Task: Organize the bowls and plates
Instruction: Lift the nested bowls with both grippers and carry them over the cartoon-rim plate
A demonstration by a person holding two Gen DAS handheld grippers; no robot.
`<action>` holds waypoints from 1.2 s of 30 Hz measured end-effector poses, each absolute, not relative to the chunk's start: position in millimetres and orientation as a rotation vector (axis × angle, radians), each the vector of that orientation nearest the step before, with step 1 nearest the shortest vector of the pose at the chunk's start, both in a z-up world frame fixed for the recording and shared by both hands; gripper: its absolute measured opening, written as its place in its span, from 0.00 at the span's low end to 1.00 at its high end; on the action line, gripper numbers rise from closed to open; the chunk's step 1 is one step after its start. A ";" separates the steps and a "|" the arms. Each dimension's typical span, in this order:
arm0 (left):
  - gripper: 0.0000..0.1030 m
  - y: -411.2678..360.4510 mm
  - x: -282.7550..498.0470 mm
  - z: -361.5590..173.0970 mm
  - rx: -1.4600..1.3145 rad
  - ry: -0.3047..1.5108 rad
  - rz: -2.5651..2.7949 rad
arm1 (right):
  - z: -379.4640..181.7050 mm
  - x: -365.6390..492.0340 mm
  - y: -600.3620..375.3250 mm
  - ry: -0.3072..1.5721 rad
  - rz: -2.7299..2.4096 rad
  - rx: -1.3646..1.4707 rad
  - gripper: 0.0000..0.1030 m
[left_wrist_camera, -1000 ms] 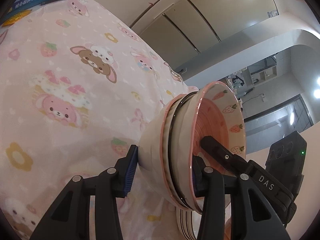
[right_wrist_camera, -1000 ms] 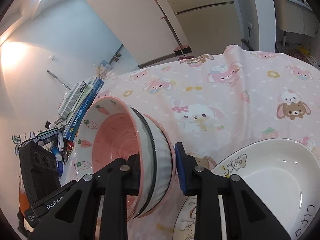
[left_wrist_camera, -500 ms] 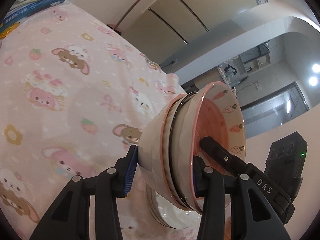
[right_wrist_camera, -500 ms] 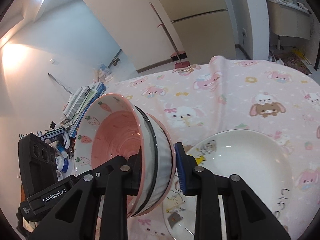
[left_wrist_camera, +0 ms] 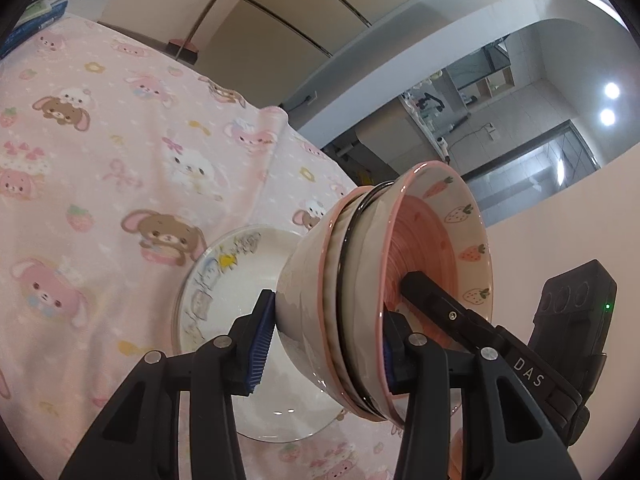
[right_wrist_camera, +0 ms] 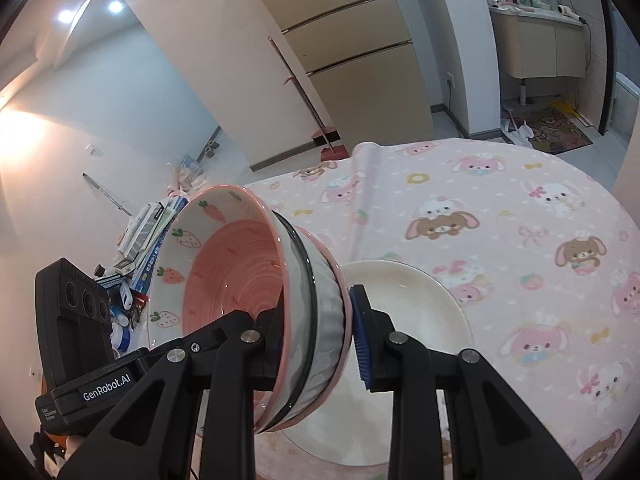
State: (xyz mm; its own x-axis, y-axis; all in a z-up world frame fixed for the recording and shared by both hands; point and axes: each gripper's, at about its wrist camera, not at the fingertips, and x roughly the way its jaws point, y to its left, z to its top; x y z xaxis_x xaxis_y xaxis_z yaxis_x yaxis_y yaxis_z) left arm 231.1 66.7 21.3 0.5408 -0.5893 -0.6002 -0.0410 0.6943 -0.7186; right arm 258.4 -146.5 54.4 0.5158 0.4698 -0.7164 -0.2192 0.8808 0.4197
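Note:
A stack of three nested bowls (left_wrist_camera: 360, 280) (right_wrist_camera: 256, 280) hangs tilted on its side in the air. The inner bowl is pink with strawberries and carrots, the middle one has a black rim, and the outer one is white with a pink rim. My left gripper (left_wrist_camera: 326, 348) is shut on one side of the stack's wall. My right gripper (right_wrist_camera: 316, 336) is shut on the opposite side, one finger inside the pink bowl. Below the stack a white deep plate (left_wrist_camera: 224, 280) (right_wrist_camera: 412, 300) with small drawings lies on the pink cartoon tablecloth (left_wrist_camera: 100, 160) (right_wrist_camera: 500, 240).
A pile of books (right_wrist_camera: 152, 232) and small clutter sits at the table's far left edge in the right wrist view. A broom (right_wrist_camera: 304, 92) leans on beige cupboards behind the table. The cloth to the right of the plate carries nothing.
Both grippers have carried the bowl stack upward and across the table. The white plate now lies below and behind the stack, smaller and more fully in view.

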 end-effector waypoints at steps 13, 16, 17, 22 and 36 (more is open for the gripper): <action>0.45 43.1 227.6 -11.5 -0.733 1.056 -0.358 | 16.7 250.1 -167.2 1.003 0.379 0.297 0.25; 0.46 40.5 228.7 -19.0 -0.711 1.085 -0.356 | 7.3 250.7 -167.3 1.023 0.375 0.295 0.25; 0.46 39.7 228.8 -21.9 -0.710 1.094 -0.352 | 4.8 250.5 -166.6 1.028 0.371 0.295 0.25; 0.46 35.9 228.0 -32.4 -0.708 1.115 -0.353 | -1.5 249.1 -166.2 1.038 0.346 0.273 0.25; 0.47 29.9 229.0 -40.4 -0.678 1.128 -0.341 | -10.1 250.2 -164.2 1.041 0.322 0.248 0.25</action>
